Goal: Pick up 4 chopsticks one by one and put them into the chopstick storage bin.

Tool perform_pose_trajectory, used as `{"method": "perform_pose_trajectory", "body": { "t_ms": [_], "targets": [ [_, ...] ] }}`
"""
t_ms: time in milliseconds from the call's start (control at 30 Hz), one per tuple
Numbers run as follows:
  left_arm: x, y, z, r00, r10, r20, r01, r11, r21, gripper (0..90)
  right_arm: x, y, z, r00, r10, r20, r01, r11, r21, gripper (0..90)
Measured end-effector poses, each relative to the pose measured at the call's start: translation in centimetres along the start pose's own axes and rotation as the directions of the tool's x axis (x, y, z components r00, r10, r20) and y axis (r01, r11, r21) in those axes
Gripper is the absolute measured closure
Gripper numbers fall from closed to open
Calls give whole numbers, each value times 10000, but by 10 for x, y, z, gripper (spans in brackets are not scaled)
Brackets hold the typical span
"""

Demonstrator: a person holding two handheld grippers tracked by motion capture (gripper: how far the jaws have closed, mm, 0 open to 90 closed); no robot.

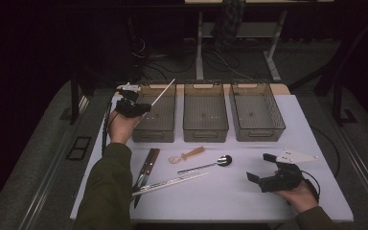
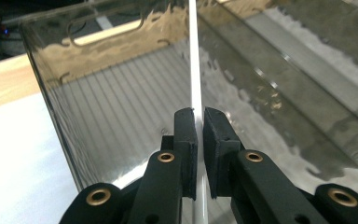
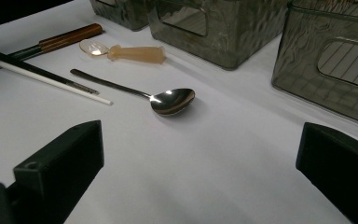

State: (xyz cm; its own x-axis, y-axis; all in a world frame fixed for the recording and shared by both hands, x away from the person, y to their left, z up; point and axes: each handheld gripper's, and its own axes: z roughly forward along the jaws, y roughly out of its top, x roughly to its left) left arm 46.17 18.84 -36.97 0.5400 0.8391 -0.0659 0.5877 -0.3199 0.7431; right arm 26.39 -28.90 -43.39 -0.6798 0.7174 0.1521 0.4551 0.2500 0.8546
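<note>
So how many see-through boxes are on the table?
3, side by side along the far edge: the left box under the held white stick, the middle box, and the right box.

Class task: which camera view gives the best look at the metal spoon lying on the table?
The right gripper view: the spoon lies close, bowl and handle sharp on the white table. In the high view the spoon is small but whole, below the middle bin.
</note>
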Motion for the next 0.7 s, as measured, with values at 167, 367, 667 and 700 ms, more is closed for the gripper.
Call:
{"method": "perform_pose_trajectory", "body": {
  "t_ms": [167, 367, 667, 700],
  "targets": [
    [2, -6, 10, 9995, -135, -277, 152, 9980, 613, 836, 1, 0, 1, 10000, 6, 10, -6, 10000, 29, 4],
    [3, -10, 16, 9996, -229, -165, 244, 9950, 970, 834, 0, 0, 0, 10000, 12, -3, -12, 10000, 6, 4],
    [-2, -6, 7, 9994, -127, 323, 119, 9996, 258, 645, 0, -1, 0, 10000, 30, 22, -30, 10000, -11, 4],
    [-3, -5, 4, 9993, -24, 363, 18, 9998, 185, 628, 0, -1, -1, 10000, 74, 46, -74, 10000, 12, 4]
  ]
}}
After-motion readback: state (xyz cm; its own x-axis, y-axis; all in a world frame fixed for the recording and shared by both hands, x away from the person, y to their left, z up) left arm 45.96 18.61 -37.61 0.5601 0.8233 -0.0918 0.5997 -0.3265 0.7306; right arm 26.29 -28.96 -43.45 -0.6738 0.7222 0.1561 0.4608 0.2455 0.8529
